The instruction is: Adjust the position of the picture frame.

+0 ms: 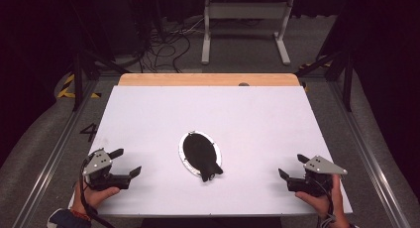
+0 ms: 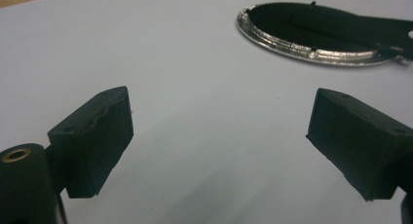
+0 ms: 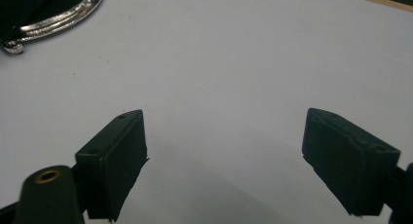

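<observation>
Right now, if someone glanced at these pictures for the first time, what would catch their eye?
First, the dark oval object with a shiny silver rim, lying alone in the middle of the white sheet that covers the table. Then the two open grippers, the left gripper near the sheet's front left and the right gripper near its front right, both angled toward the object and holding nothing.

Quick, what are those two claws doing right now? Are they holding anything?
Left claw: open, holding nothing, just above the white table.
Right claw: open, holding nothing.
The black oval object lies untouched between them.
</observation>
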The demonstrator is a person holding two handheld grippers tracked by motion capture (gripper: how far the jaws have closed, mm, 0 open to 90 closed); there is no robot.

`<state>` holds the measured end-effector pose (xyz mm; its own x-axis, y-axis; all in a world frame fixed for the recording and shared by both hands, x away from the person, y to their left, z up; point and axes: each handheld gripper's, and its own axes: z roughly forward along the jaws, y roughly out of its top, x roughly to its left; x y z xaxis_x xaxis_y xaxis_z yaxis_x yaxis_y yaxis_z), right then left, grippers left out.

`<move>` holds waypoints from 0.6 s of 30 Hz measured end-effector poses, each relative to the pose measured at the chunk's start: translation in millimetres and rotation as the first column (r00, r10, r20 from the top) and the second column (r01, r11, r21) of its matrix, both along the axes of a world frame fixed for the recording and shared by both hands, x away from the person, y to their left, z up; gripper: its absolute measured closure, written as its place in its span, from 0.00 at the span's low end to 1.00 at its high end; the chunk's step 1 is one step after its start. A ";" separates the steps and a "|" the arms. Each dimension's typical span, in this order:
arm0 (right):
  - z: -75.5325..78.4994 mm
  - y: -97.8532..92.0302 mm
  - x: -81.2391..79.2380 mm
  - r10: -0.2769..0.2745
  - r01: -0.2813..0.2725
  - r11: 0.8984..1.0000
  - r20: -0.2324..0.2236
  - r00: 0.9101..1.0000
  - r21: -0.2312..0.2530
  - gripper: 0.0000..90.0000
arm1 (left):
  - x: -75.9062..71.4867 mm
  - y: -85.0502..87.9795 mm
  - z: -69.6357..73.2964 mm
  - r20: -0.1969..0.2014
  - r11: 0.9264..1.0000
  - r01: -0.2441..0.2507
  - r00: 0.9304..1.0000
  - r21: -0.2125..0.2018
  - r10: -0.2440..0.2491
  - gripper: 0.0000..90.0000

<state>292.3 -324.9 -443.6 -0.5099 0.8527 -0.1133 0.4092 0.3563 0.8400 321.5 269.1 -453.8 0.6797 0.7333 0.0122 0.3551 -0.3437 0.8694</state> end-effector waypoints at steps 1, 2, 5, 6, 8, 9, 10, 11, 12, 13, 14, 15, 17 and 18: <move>-0.6 0.3 0.4 0.000 0.000 1.000 -0.008 1.000 -0.005 0.21 | 0.2 -1.4 -0.1 0.001 1.000 0.013 1.000 0.015 -0.013 0.14; -0.6 0.3 0.4 0.000 0.000 1.000 -0.008 1.000 -0.005 0.21 | 0.2 -1.4 -0.1 0.001 1.000 0.013 1.000 0.015 -0.013 0.16; -1.4 0.9 1.5 0.008 -0.009 1.000 -0.017 1.000 -0.003 0.24 | -0.9 -5.5 -0.9 -0.004 0.999 0.016 1.000 0.033 -0.016 0.20; -1.4 1.2 1.6 0.009 -0.009 1.000 -0.020 1.000 -0.005 0.25 | -1.1 -6.7 -1.3 -0.011 0.999 0.021 1.000 0.030 -0.021 0.21; -2.4 2.3 2.7 0.006 -0.007 1.000 -0.032 0.999 -0.008 0.28 | -1.2 -10.5 -2.1 -0.021 0.999 0.027 0.999 0.045 -0.026 0.28; -2.7 2.7 3.5 0.005 -0.005 1.000 -0.041 0.999 -0.007 0.30 | -1.6 -14.1 -3.2 -0.026 0.997 0.032 0.999 0.067 -0.031 0.30; -2.8 2.9 4.2 0.002 -0.002 1.000 -0.042 0.999 -0.011 0.32 | -1.6 -15.4 -3.7 -0.029 0.996 0.042 0.999 0.074 -0.040 0.33; -3.0 3.5 5.0 -0.001 0.001 1.000 -0.044 0.999 -0.015 0.35 | -1.6 -15.4 -3.7 -0.029 0.996 0.042 0.999 0.074 -0.040 0.36; -3.3 4.6 6.4 -0.006 0.005 1.000 -0.050 0.999 -0.023 0.38 | -1.4 -18.1 -3.7 -0.042 0.995 0.065 0.997 0.077 -0.062 0.42; -3.6 5.4 7.4 -0.009 0.008 1.000 -0.056 0.998 -0.024 0.40 | -0.8 -19.0 -3.1 -0.044 0.995 0.062 0.997 0.079 -0.059 0.43; -4.1 5.9 8.7 -0.008 0.007 1.000 -0.064 0.998 -0.022 0.44 | 0.8 -20.2 -2.5 -0.054 0.995 0.068 0.996 0.074 -0.064 0.47; -4.8 6.7 10.5 -0.007 0.006 1.000 -0.074 0.997 -0.023 0.48 | 1.8 -21.1 -2.2 -0.059 0.995 0.066 0.996 0.076 -0.062 0.51; -5.6 7.9 14.5 0.000 -0.003 1.000 -0.084 0.996 -0.028 0.57 | 5.0 -24.4 -2.9 -0.082 0.995 0.085 0.993 0.060 -0.080 0.60; -5.8 8.8 16.7 0.013 -0.015 1.000 -0.090 0.996 -0.028 0.62 | 6.4 -26.8 -2.8 -0.088 0.994 0.091 0.992 0.065 -0.085 0.65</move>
